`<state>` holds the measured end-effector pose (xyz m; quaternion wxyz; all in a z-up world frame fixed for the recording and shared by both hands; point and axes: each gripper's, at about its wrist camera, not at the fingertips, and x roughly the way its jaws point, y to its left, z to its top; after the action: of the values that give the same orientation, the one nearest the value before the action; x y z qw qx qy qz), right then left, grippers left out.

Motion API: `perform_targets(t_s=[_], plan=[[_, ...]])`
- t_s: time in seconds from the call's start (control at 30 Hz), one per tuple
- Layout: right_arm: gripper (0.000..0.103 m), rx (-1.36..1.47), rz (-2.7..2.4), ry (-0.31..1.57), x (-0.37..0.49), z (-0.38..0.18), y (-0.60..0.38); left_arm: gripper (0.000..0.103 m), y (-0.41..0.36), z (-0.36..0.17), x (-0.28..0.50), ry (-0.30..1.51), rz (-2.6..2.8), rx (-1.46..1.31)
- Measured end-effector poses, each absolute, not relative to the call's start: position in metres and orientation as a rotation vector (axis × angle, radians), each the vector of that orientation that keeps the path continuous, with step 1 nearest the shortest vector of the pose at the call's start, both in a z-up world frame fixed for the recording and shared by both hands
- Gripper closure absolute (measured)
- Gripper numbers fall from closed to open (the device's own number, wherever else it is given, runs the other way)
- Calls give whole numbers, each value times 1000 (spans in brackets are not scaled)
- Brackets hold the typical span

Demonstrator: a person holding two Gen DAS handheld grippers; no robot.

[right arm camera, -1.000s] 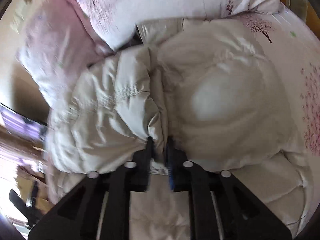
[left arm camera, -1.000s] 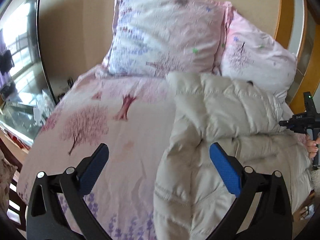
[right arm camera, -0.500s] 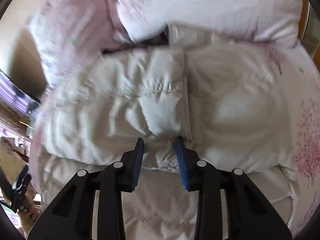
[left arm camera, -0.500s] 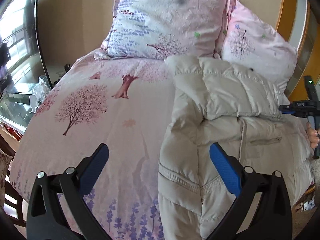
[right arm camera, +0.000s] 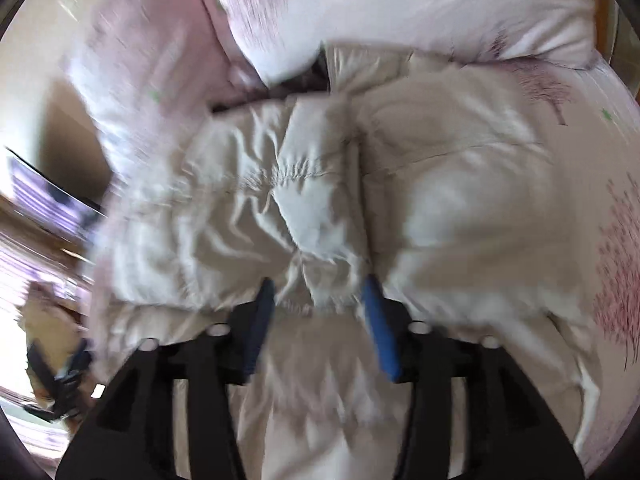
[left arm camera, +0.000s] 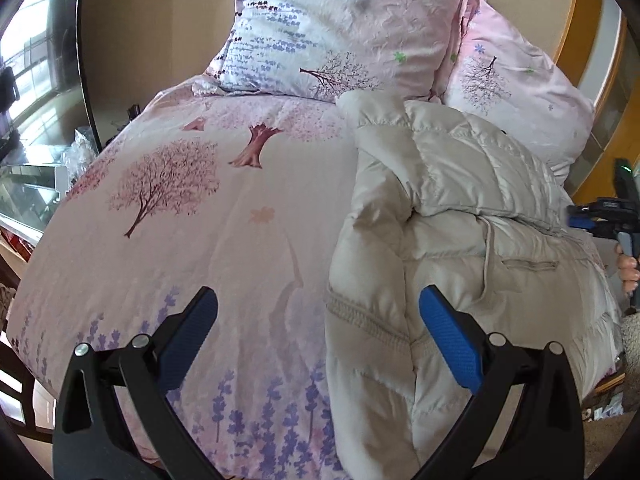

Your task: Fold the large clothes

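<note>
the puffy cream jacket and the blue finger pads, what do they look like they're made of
Jacket: looks like thin woven synthetic shell over soft fill, probably down or polyester. Signs are the stitched quilt channels, puffed panels and a slight sheen.

Pads on the left hand-held gripper: likely rubber or soft plastic, matte, with a fine dotted grip texture; the frame behind looks like hard black plastic.

No legible text or labels

Folded cream jacket (left arm camera: 452, 216) on floral bedspread (left arm camera: 192, 216)
</note>
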<state>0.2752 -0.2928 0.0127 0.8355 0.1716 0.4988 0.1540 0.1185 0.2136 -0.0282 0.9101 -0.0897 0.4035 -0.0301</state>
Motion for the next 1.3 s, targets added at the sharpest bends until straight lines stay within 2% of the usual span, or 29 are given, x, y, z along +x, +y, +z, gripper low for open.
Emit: perform_targets(t_s=[0.03, 0.07, 0.1, 0.2, 0.53, 0.63, 0.77, 0.9, 1.03, 1.13, 1.2, 1.23, 1.3], plan=[[30, 392, 344, 988, 257, 22, -312, 2, 215, -29, 118, 838, -70, -197], [15, 398, 344, 941, 243, 27, -325, 2, 218, -30, 116, 843, -87, -217], [9, 387, 338, 896, 229, 32, -338, 2, 221, -32, 114, 848, -112, -243], [7, 332, 301, 837, 189, 34, -376, 2, 225, -39, 108, 851, -160, -294], [7, 686, 258, 1020, 109, -51, -466, 6, 225, -61, 83, 900, -259, -449], [16, 773, 310, 1037, 97, -68, -469, 13, 221, -65, 77, 923, -281, -477], [33, 804, 388, 1069, 91, -79, -462, 24, 212, -66, 68, 946, -317, -497], [40, 797, 452, 1078, 80, -79, -454, 34, 204, -69, 58, 975, -359, -535], [47, 794, 473, 1077, 76, -80, -450, 39, 199, -71, 49, 984, -371, -557], [62, 798, 475, 1075, 73, -81, -449, 50, 199, -75, 47, 1001, -381, -601], [75, 791, 474, 1064, 71, -79, -446, 61, 196, -77, 46, 1009, -376, -609], [77, 788, 476, 1046, 70, -75, -445, 64, 195, -76, 45, 1007, -375, -608], [83, 784, 479, 1015, 70, -69, -443, 78, 191, -72, 44, 994, -371, -594]])
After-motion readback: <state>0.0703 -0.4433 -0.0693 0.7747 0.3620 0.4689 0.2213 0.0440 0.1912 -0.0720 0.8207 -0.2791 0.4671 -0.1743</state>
